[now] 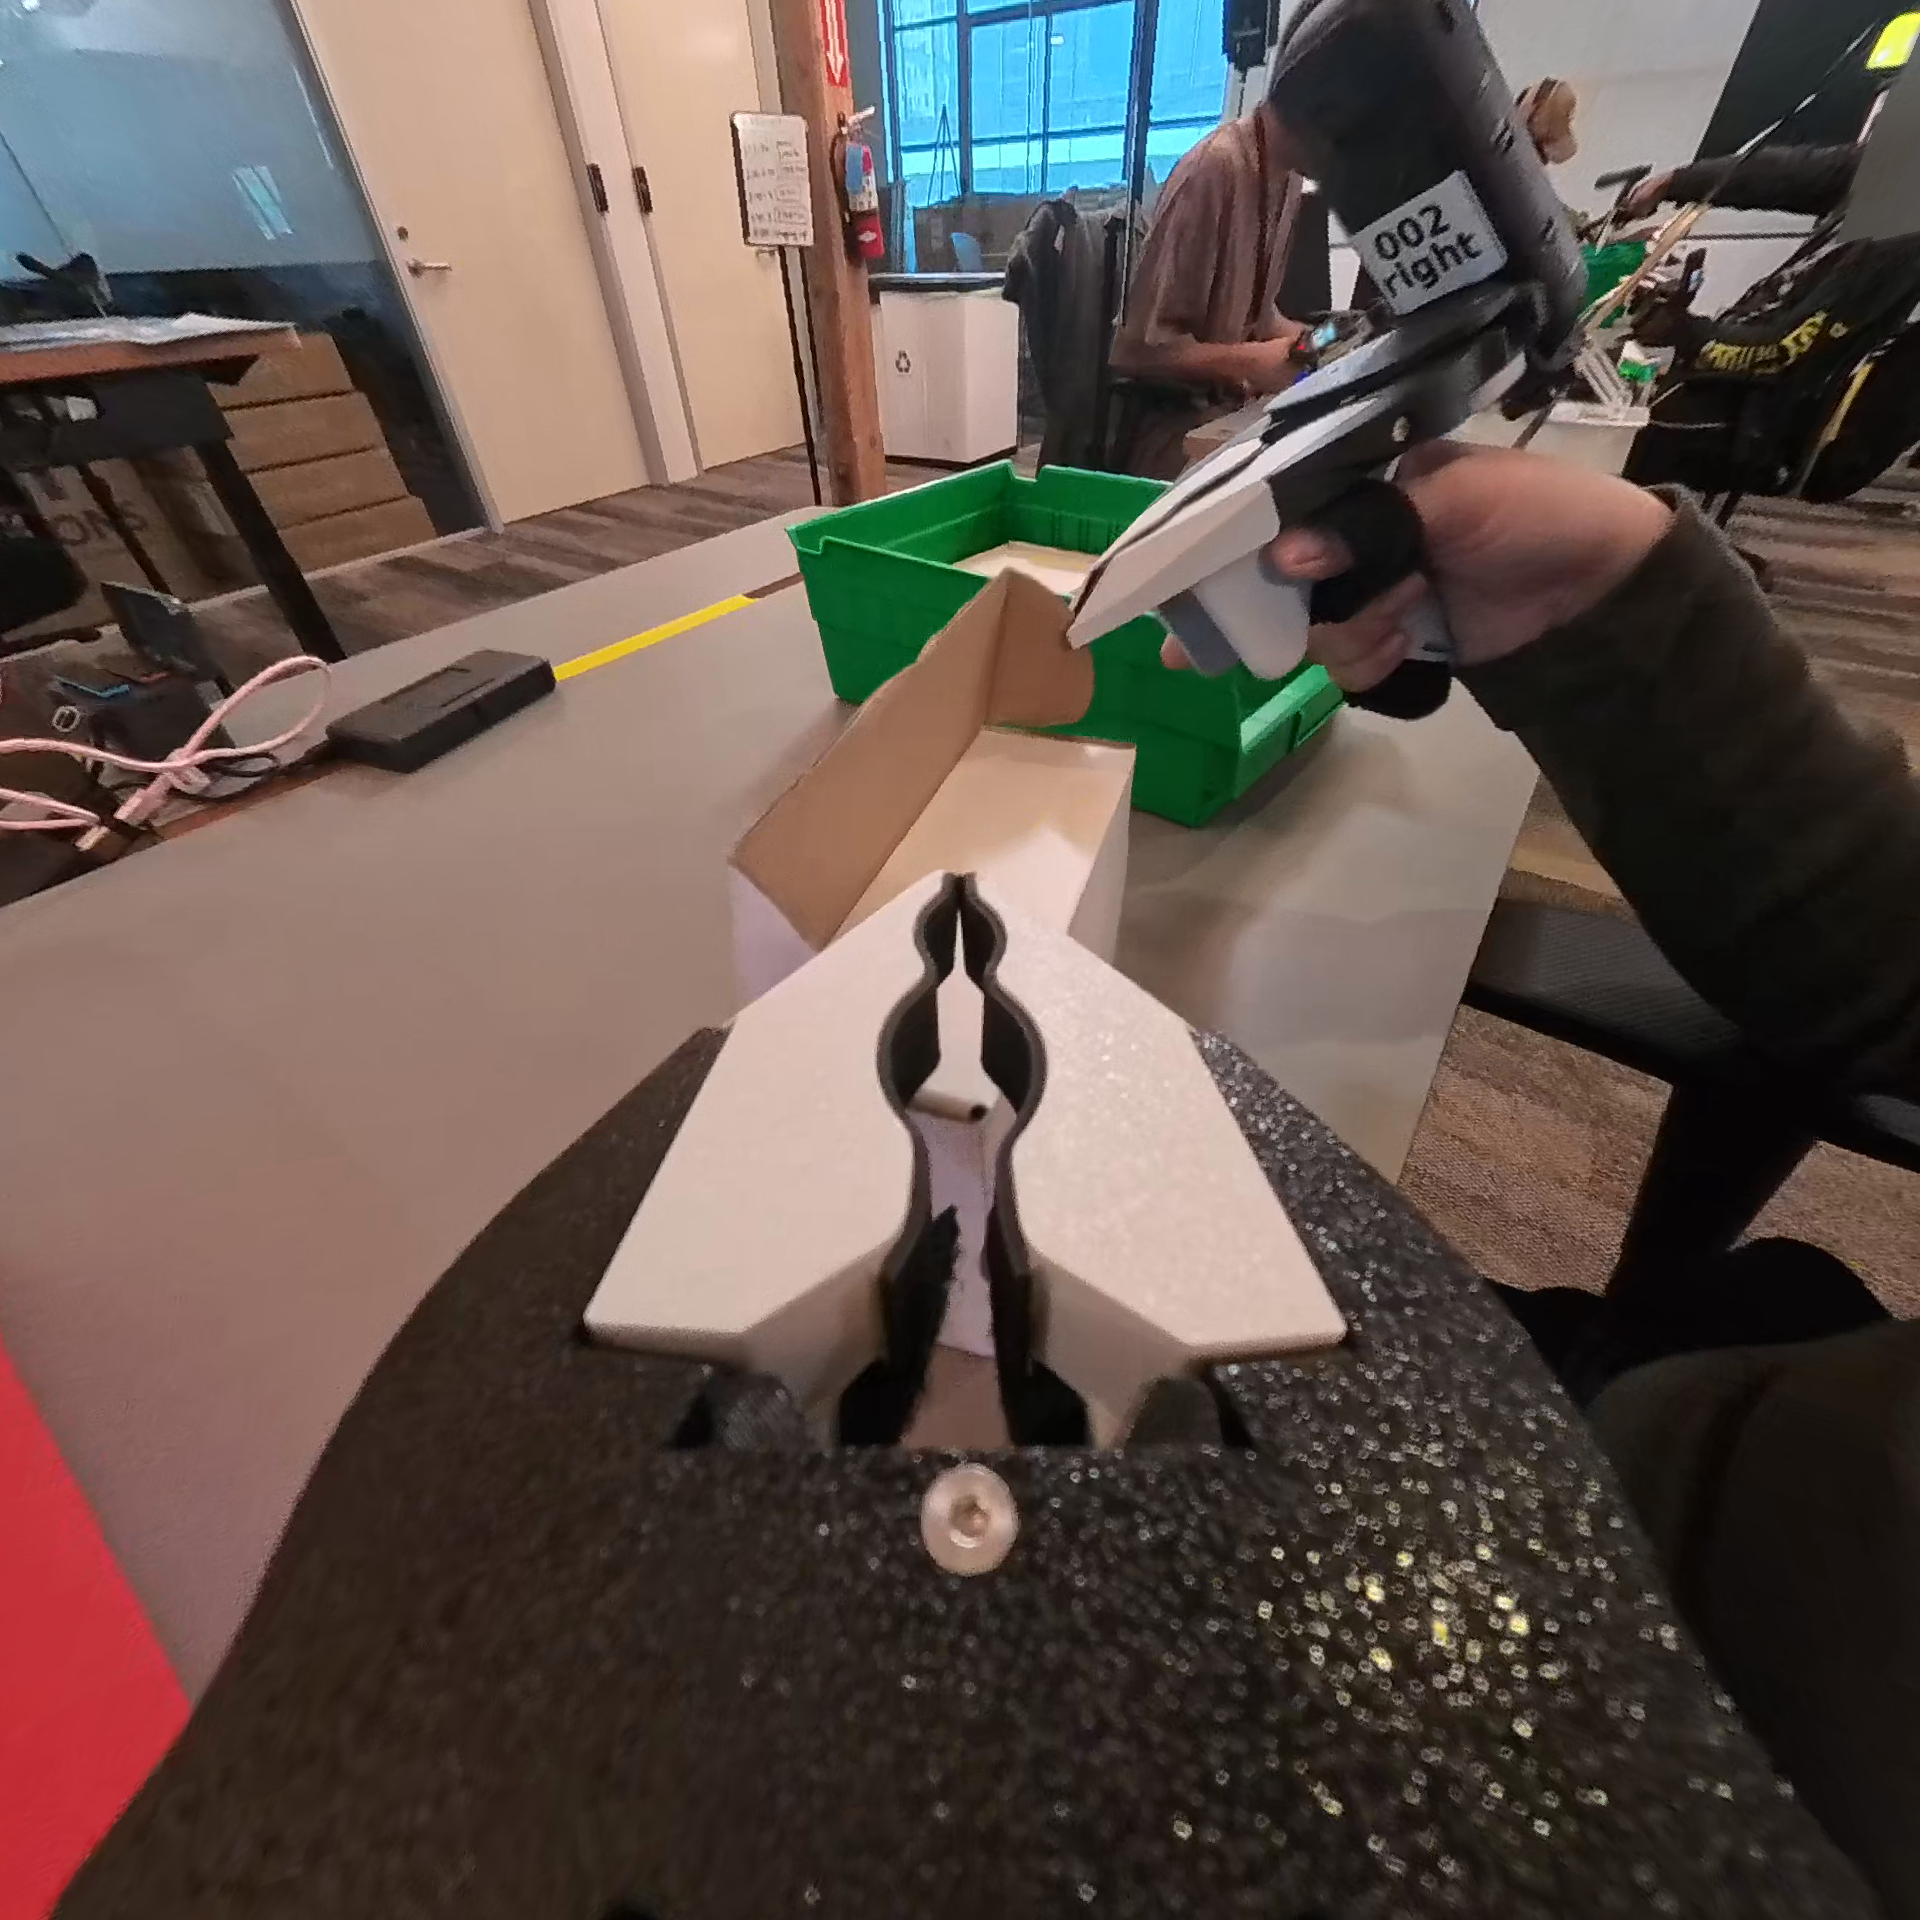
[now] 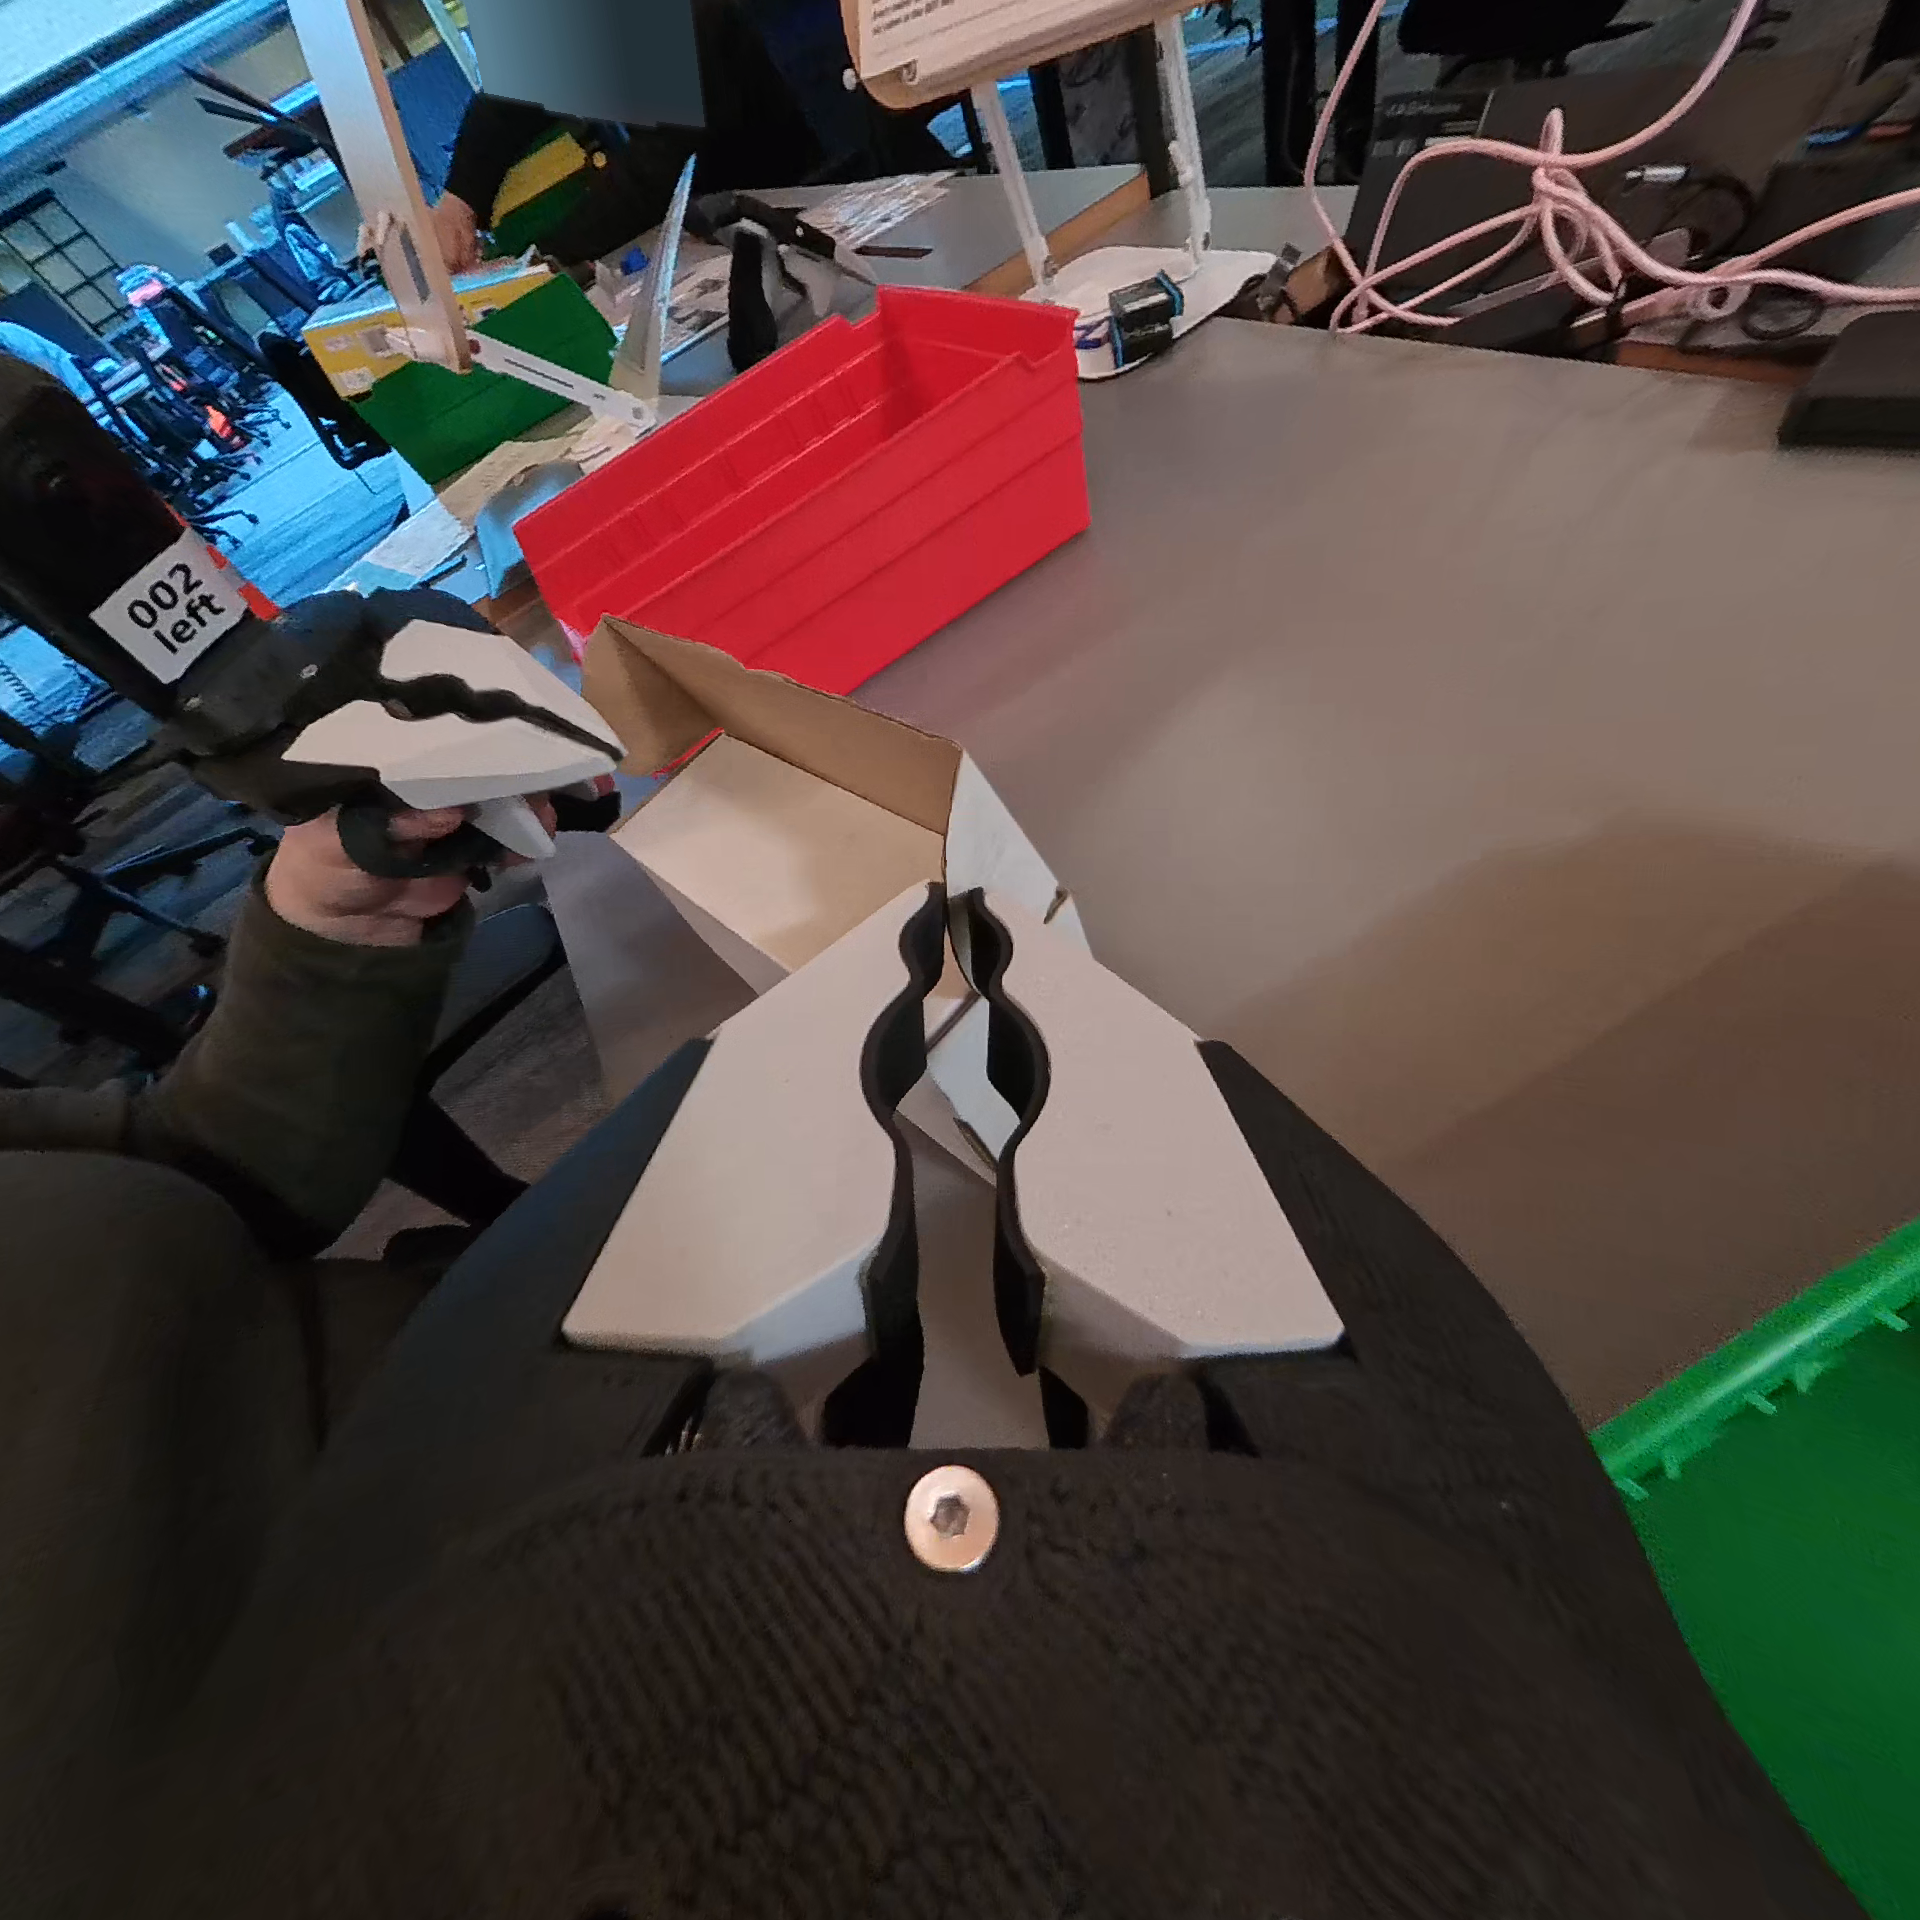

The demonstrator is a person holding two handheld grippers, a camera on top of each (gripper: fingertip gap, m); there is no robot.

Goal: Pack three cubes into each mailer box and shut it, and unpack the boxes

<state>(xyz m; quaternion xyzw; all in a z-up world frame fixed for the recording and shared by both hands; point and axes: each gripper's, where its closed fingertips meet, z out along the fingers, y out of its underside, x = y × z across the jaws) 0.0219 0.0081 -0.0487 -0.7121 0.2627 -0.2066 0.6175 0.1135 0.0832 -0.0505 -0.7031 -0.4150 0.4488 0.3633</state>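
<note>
A white mailer box (image 1: 1023,821) with a brown inside stands on the grey table (image 1: 416,987). Its lid (image 1: 883,790) is raised, with a side flap (image 1: 1039,655) folded at its far end. My right gripper (image 2: 951,899) is shut on that side flap (image 2: 1003,842); the left wrist view shows its tips (image 1: 1075,636) pinching the flap's corner. My left gripper (image 1: 961,888) is shut, over the box's near end. In the right wrist view its tips (image 2: 613,750) sit at the lid's other end (image 2: 644,686); I cannot tell if they touch it. I see no cubes.
A green bin (image 1: 935,561) stands just behind the box and also shows in the right wrist view (image 2: 1766,1558). A red bin (image 2: 831,488) stands at the box's other side. A black device (image 1: 442,707) and pink cables (image 1: 208,748) lie at the table's edge. People work at other tables. Tip to tip, the grippers are about 12 cm apart.
</note>
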